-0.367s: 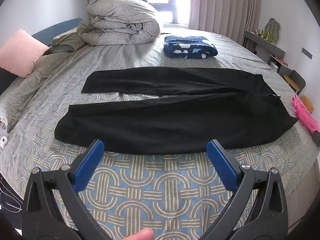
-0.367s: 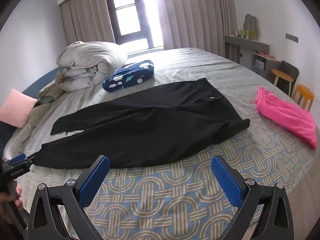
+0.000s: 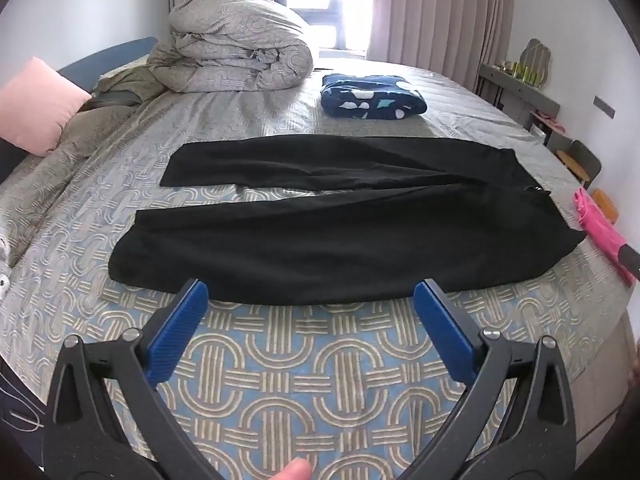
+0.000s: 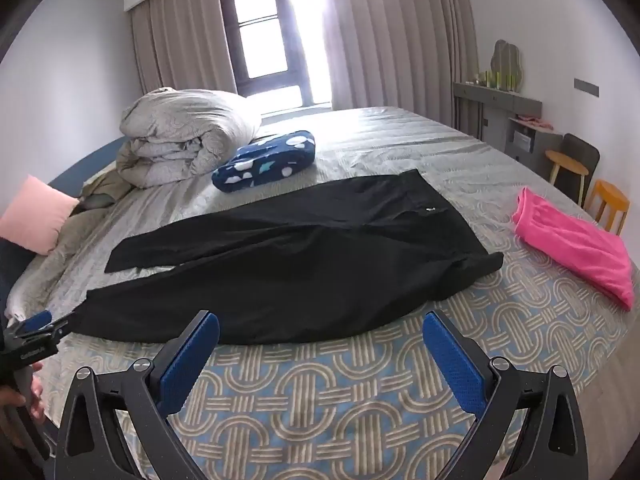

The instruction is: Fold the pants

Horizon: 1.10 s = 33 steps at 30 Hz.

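Observation:
Black pants (image 3: pixel 332 236) lie flat across the patterned bedspread (image 3: pixel 320 368), with both legs running left and the waist at the right. In the left wrist view my left gripper (image 3: pixel 311 294) hovers open just in front of the near leg's edge, nothing between its blue pads. The right wrist view shows the same pants (image 4: pixel 304 264), and my right gripper (image 4: pixel 321 322) is open before the near edge, closer to the waist end. My left gripper (image 4: pixel 42 320) also shows at that view's far left, by the near leg's hem.
A rolled grey duvet (image 3: pixel 236 44) and a folded navy patterned blanket (image 3: pixel 372 98) sit at the back of the bed. A pink pillow (image 3: pixel 38 104) lies far left. A pink garment (image 4: pixel 576 248) lies right of the waist. Stools (image 4: pixel 610 204) and a desk (image 4: pixel 504 116) stand beyond the bed.

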Available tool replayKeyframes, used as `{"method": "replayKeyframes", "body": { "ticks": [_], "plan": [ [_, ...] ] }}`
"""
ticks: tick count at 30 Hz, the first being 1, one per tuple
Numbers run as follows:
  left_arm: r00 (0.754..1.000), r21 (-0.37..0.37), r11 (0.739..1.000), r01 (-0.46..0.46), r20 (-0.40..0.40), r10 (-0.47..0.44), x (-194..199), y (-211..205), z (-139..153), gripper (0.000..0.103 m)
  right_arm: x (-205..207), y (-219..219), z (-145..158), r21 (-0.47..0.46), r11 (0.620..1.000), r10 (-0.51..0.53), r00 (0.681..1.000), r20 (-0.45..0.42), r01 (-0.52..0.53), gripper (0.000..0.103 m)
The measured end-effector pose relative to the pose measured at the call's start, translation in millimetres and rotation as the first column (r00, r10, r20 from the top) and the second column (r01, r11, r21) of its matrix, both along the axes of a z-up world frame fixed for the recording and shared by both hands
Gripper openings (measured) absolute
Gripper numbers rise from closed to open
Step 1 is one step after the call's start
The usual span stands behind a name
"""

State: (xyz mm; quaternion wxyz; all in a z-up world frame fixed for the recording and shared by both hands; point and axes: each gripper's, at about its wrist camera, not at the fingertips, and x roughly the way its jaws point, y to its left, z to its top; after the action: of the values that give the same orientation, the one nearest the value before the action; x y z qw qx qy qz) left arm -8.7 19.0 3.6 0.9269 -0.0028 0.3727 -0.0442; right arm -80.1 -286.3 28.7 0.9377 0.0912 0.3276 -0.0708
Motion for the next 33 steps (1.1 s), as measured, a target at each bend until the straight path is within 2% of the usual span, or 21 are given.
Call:
{"method": "replayKeyframes", "body": {
  "ticks": [10,17,22,29,33],
  "plan": [
    [1.000,-0.040,0.999,-0.001,0.013,0.001,-4.2,5.8,2.0,0.102,-1.3,0.6,3.3,-0.006,1.000,-0.010,1.000,0.006,0.010,0.103],
    [1.000,-0.032,0.999,0.003,0.022,-0.003,-5.0,2.0,5.6,0.102,-1.7,-0.7,0.8,0.003,1.000,-0.016,1.000,-0.001,0.016,0.103],
    [0.998,-0.055,0.998,0.026,0.052,-0.024,-7.1,1.4,12.9,0.102,-1.8,-1.9,0.9,0.001,1.000,-0.021,1.000,0.001,0.021,0.103],
    [0.998,-0.064,0.998,0.027,0.055,-0.023,-5.0,2.6,13.4,0.102,-2.3,-4.5,0.4,0.005,1.000,-0.026,1.000,0.003,0.026,0.103],
    [0.998,-0.048,0.999,0.018,0.061,-0.015,-5.0,3.5,11.3,0.102,-2.5,-4.5,0.1,0.009,1.000,-0.026,1.000,0.000,0.026,0.103]
  ]
}}
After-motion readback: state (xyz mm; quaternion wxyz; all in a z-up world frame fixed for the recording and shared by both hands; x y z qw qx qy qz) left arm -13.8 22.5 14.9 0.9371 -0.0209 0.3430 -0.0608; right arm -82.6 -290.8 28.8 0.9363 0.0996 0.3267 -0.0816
